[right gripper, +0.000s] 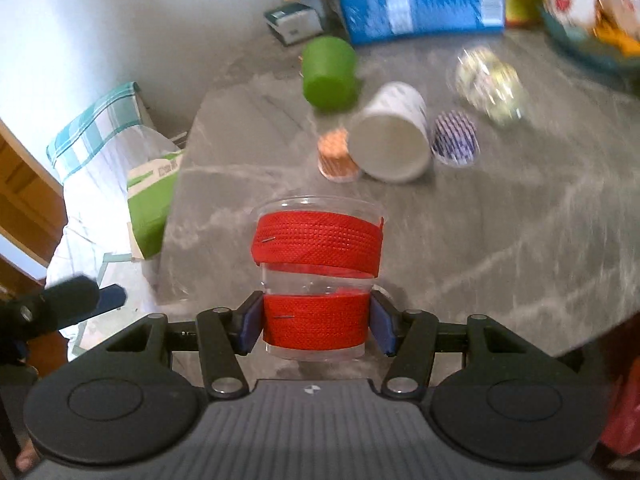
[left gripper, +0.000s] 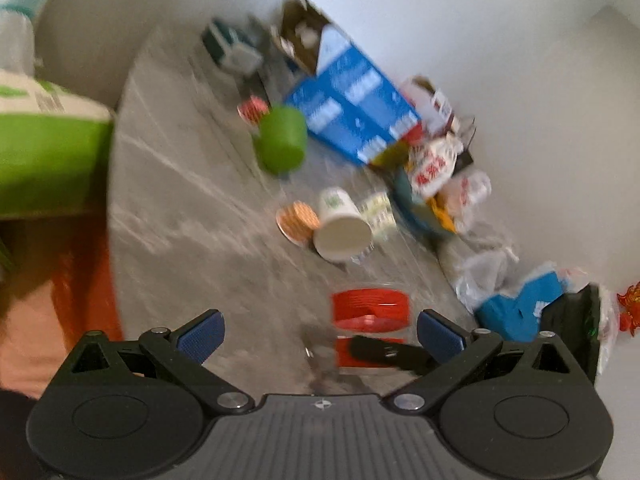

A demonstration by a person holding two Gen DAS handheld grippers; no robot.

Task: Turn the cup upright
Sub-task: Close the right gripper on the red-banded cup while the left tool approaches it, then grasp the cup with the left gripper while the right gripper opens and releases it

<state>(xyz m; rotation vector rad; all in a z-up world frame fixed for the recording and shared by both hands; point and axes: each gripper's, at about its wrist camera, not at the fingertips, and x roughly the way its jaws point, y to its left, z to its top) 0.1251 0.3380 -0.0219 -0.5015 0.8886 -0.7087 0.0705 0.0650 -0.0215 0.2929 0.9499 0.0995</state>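
Clear cup w/ red bands — clamped betw. right tool pads; left tool wide.

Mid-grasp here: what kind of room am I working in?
Probably a lived-in home, at a dining or kitchen table: a grey marble-look tabletop crowded with paper and plastic cups, a blue cardboard carton and plastic snack bags against a plain white wall.
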